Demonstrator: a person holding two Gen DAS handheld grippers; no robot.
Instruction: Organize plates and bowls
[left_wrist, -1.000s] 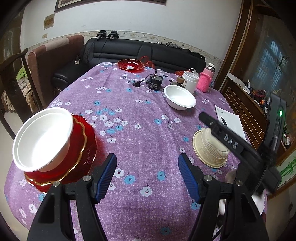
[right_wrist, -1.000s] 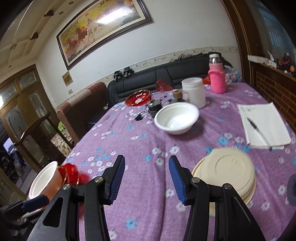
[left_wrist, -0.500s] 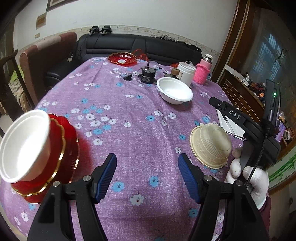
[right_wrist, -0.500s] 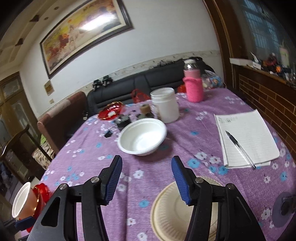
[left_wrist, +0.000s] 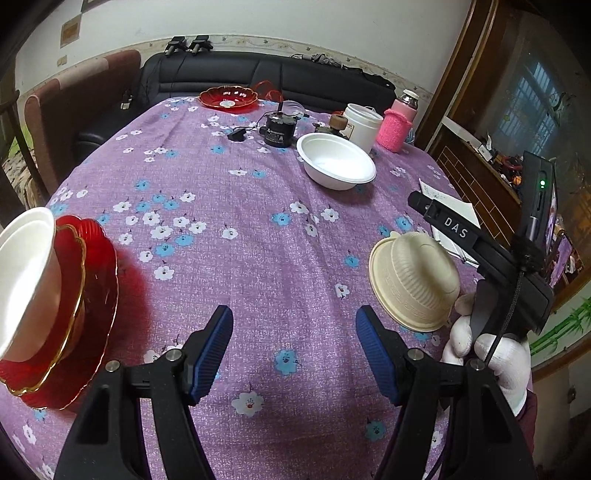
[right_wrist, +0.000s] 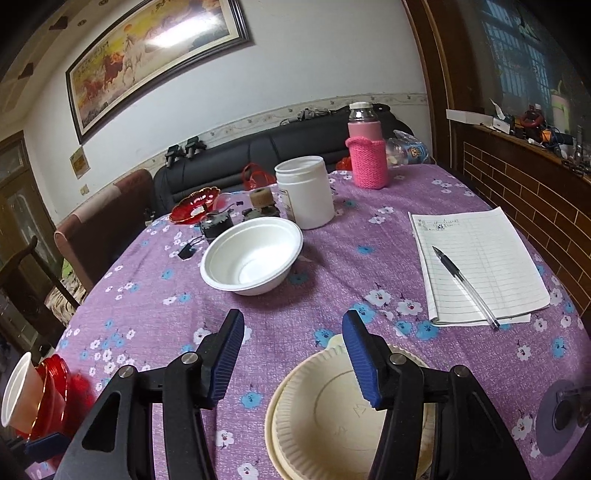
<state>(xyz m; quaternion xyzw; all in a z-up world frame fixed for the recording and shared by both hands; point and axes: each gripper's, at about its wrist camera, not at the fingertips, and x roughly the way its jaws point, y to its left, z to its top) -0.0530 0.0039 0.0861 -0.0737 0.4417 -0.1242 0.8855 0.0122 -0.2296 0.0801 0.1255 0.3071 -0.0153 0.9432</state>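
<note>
From the left wrist camera, my left gripper (left_wrist: 293, 350) hangs over the purple flowered tablecloth (left_wrist: 258, 229), its blue pads apart with nothing between them. Left of the left finger, a white bowl (left_wrist: 26, 280) sits in stacked red plates (left_wrist: 92, 295) near the table edge. Right of the right finger, an upturned cream bowl (left_wrist: 417, 277) lies on the cloth, just beside a white-gloved hand (left_wrist: 484, 347) gripping the other tool. Well ahead of the fingers stands a second white bowl (left_wrist: 336, 162); a red dish (left_wrist: 229, 98) sits at the far edge

From the right wrist camera, my right gripper (right_wrist: 293, 362) also has its pads apart and empty. The cream bowl (right_wrist: 332, 417) lies under and behind the right finger; whether they touch I cannot tell. The white bowl (right_wrist: 253, 254) rests ahead between the fingers, a white jar (right_wrist: 304, 192) beyond it, a notebook with pen (right_wrist: 480, 266) off to the right
</note>
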